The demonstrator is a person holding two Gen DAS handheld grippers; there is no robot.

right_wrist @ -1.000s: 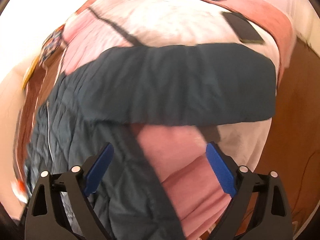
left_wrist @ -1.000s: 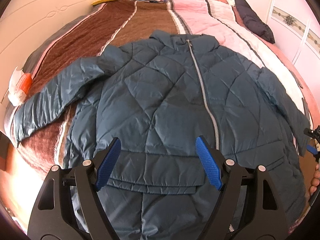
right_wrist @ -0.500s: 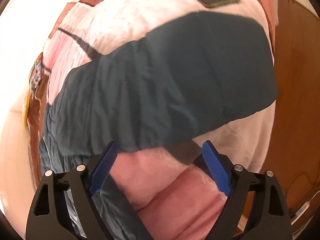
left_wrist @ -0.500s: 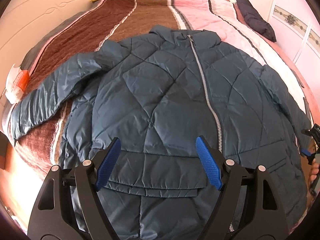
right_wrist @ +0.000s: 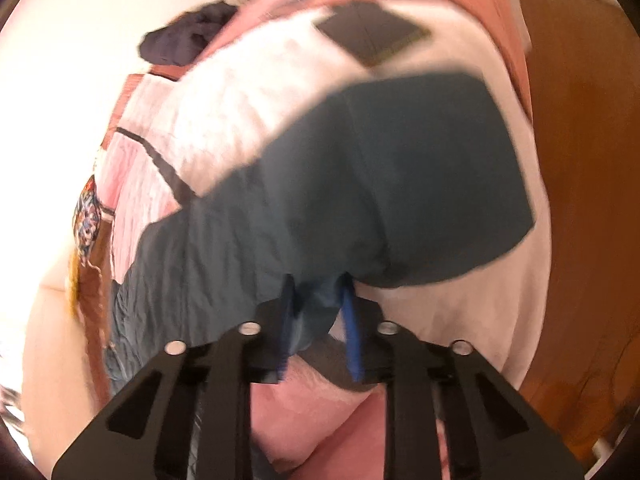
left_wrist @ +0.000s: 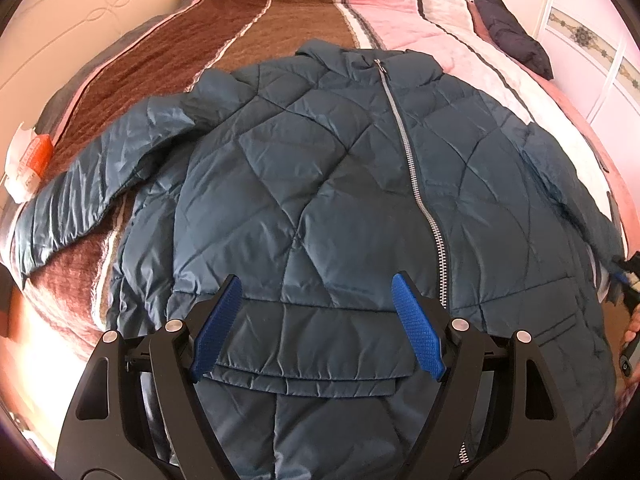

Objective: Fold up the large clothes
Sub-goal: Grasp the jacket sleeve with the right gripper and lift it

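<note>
Teal fabric bunches between the blue pads of the right gripper (right_wrist: 316, 320), whose jaws have just been closing and now pinch the lower edge of the jacket's sleeve (right_wrist: 400, 184), a fold of it squeezed up between the two fingers. That sleeve lies out across the pink and white part of the bedspread (right_wrist: 248, 104), with its cuff end toward the edge of the bed above the wooden floor (right_wrist: 580, 200); the right wrist view is blurred, so how deep the bite goes is hard to say.

Over on the other side, the left gripper (left_wrist: 318, 324) hangs above the hem with its jaws spread wide and nothing between them. The quilted jacket (left_wrist: 320, 184) is laid front up on the bed, zipped, collar away from the camera, and the far sleeve (left_wrist: 100, 168) stretches out over the brown stripes toward a white and orange packet (left_wrist: 28, 160). Near the hem a band of fabric sits doubled over in layers, though whether that is a fold or just the cut of the jacket cannot be told.

As for progress, this looks like the very start: both sleeves lie out to the sides and the body is at full width. By the look of it, one sleeve is now gripped to be folded in, and the other sleeve and the body folds are all left to do.
</note>
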